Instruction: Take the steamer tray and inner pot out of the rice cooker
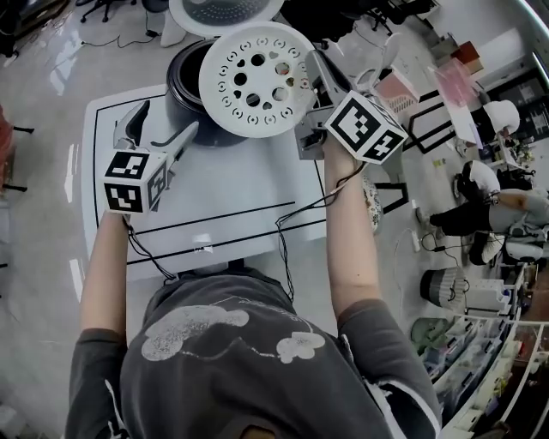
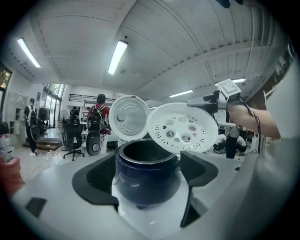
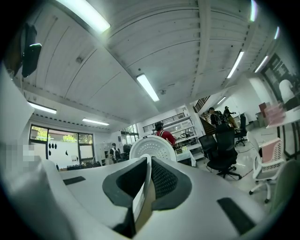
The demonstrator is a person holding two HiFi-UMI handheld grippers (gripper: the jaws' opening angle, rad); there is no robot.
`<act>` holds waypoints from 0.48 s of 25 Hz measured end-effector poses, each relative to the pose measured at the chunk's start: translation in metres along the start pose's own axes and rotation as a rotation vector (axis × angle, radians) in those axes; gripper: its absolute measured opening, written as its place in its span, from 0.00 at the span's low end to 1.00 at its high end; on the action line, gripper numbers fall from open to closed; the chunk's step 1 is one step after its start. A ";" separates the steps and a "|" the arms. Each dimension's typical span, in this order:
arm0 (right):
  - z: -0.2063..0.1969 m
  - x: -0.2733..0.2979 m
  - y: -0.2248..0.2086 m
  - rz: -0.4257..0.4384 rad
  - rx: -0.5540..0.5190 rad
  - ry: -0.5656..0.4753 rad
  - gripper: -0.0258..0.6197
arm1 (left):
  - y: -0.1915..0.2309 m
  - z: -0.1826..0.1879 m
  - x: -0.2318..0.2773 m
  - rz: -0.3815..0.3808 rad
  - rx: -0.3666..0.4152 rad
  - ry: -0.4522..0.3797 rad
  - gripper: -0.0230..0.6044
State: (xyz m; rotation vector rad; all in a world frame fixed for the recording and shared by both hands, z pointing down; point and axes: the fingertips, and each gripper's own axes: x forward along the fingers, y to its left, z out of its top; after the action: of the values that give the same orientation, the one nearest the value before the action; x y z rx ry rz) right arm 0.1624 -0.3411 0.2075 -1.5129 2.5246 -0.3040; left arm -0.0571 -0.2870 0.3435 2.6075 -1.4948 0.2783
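The white perforated steamer tray (image 1: 257, 79) hangs tilted over the dark rice cooker (image 1: 184, 86), clear of its rim. My right gripper (image 1: 310, 64) is shut on the tray's right edge. In the right gripper view the tray (image 3: 142, 201) shows edge-on between the pads. The left gripper view shows the tray (image 2: 183, 127) above the inner pot (image 2: 147, 157), which sits in the cooker. My left gripper (image 1: 167, 120) stands open just left of the cooker, whose body (image 2: 147, 180) lies ahead between the jaws, untouched. The cooker's lid (image 1: 225, 13) stands open behind.
The cooker stands on a white table (image 1: 223, 197) marked with black lines, and cables trail off its near edge. A pink bin (image 1: 396, 86) sits right of the table. Office chairs (image 3: 225, 150), shelves and people fill the room beyond.
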 end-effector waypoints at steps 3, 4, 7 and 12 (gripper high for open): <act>-0.003 -0.005 -0.005 -0.030 0.009 0.002 0.12 | 0.008 -0.001 0.004 -0.027 0.034 0.007 0.72; -0.008 -0.009 -0.009 -0.042 0.017 0.003 0.12 | 0.008 -0.005 0.008 -0.038 0.041 0.011 0.72; -0.024 -0.035 -0.026 -0.085 0.048 -0.005 0.12 | -0.005 -0.027 0.013 -0.073 0.044 0.027 0.72; -0.050 -0.111 -0.065 -0.178 0.125 -0.005 0.12 | -0.055 -0.066 0.001 -0.117 0.031 0.065 0.72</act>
State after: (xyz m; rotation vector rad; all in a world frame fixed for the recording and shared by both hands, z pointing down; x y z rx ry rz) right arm 0.2566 -0.2690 0.2785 -1.6876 2.3229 -0.4727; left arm -0.0156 -0.2475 0.4078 2.6699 -1.3228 0.3724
